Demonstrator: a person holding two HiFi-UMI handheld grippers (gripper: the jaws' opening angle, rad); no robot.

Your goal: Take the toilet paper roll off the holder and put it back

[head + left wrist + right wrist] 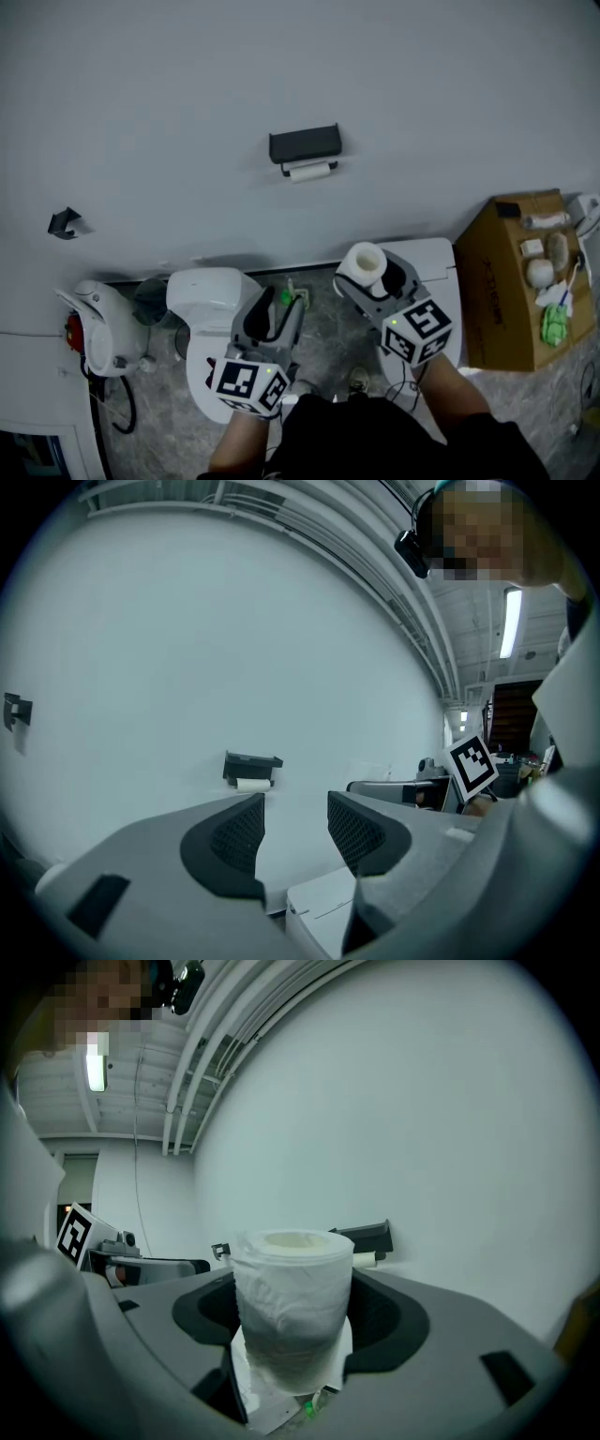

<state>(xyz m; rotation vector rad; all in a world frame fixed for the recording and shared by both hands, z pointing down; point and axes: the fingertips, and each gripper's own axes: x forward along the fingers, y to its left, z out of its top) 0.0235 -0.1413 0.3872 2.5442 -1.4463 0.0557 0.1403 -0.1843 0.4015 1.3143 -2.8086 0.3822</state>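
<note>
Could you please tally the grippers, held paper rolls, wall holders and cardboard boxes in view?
Grippers: 2 (left gripper, right gripper)
Toilet paper roll, held by the right gripper: 1
Wall holder: 1
Cardboard box: 1
Total: 5

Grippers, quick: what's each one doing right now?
Left gripper: open, nothing between its jaws.
Right gripper: closed on the toilet paper roll.

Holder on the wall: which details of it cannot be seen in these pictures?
- Head view: the holder is too small; the white piece under it could be spindle or thin roll.
- Right gripper view: the toilet paper roll in the right claw covers part of it.
- Left gripper view: too small.
</note>
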